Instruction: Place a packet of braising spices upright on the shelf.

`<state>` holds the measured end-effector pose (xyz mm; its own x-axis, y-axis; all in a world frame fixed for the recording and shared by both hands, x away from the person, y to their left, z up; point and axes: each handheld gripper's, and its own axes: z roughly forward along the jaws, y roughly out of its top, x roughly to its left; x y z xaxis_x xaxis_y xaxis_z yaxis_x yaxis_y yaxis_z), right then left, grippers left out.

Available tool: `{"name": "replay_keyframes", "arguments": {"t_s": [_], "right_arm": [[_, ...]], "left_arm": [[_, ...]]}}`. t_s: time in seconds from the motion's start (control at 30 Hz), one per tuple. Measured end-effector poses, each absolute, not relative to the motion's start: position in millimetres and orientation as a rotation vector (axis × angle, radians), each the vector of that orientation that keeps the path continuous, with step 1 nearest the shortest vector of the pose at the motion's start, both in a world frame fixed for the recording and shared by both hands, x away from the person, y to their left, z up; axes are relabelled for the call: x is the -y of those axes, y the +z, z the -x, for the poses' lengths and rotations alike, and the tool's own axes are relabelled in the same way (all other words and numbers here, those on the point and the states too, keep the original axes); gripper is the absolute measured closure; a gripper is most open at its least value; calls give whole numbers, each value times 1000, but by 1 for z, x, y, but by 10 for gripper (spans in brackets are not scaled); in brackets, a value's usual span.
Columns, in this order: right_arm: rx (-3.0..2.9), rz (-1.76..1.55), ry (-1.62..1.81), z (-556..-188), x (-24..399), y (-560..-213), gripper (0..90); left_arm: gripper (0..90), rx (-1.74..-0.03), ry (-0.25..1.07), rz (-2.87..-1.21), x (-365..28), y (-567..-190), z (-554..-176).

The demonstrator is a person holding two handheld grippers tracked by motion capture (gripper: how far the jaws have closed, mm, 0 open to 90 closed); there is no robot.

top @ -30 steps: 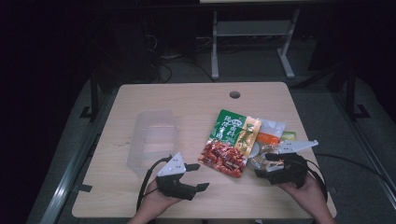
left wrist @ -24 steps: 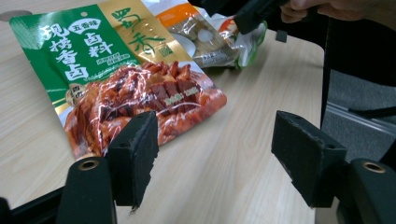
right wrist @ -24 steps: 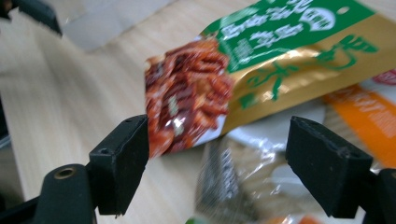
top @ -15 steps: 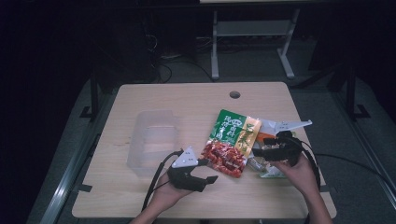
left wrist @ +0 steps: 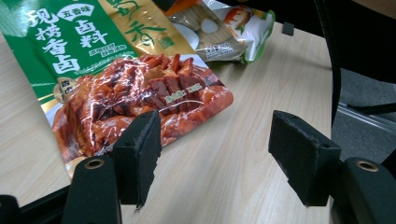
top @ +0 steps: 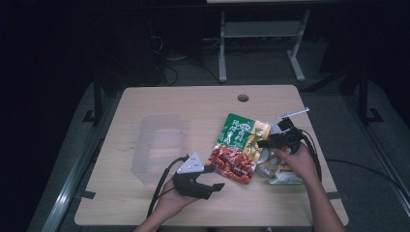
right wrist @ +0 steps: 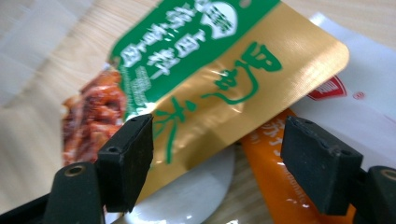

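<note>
A green, gold and red food packet (top: 237,147) lies flat on the table, right of centre. My left gripper (top: 216,177) is at the packet's near left corner, a little short of its red end (left wrist: 116,93). Its jaws have just closed a little but stand open, with only bare table between them. My right gripper (top: 265,144) reaches in from the right over the packet's gold edge (right wrist: 224,93). Its jaws have also just closed slightly and stay open, the pads (right wrist: 128,158) pressing on nothing.
A clear plastic container (top: 157,145) stands left of the packet. More sachets lie under and beside the packet: an orange one (right wrist: 275,182), a white one (right wrist: 369,102) and a green-edged one (top: 285,177). The table (top: 193,106) has a cable hole (top: 243,98) at the back.
My right gripper has moved away from the table's front edge, up and left onto the packet's right side. The left gripper has stayed near the packet's near corner.
</note>
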<state>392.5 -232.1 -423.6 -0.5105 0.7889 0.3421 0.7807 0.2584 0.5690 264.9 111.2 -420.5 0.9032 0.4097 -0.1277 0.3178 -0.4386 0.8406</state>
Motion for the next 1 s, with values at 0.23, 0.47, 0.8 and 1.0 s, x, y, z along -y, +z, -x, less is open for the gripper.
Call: {"name": "replay_keyframes", "arguments": {"t_s": [0.23, 0.47, 0.8, 1.0], "right_arm": [[-2474, -1560, 1184, -397, 228, -428, 380], [-2497, -1565, 1192, -401, 224, -435, 635], [-2527, -1388, 1302, -388, 220, -418, 890], [-2545, -1287, 1326, -376, 218, -405, 898]], "left_arm": [[338, -538, 96, -2054, -111, -421, -266], [338, -551, 94, -2040, -112, -419, -266], [315, -564, 83, -2034, -113, -418, -268], [294, -590, 89, -2035, -113, -419, -271]]}}
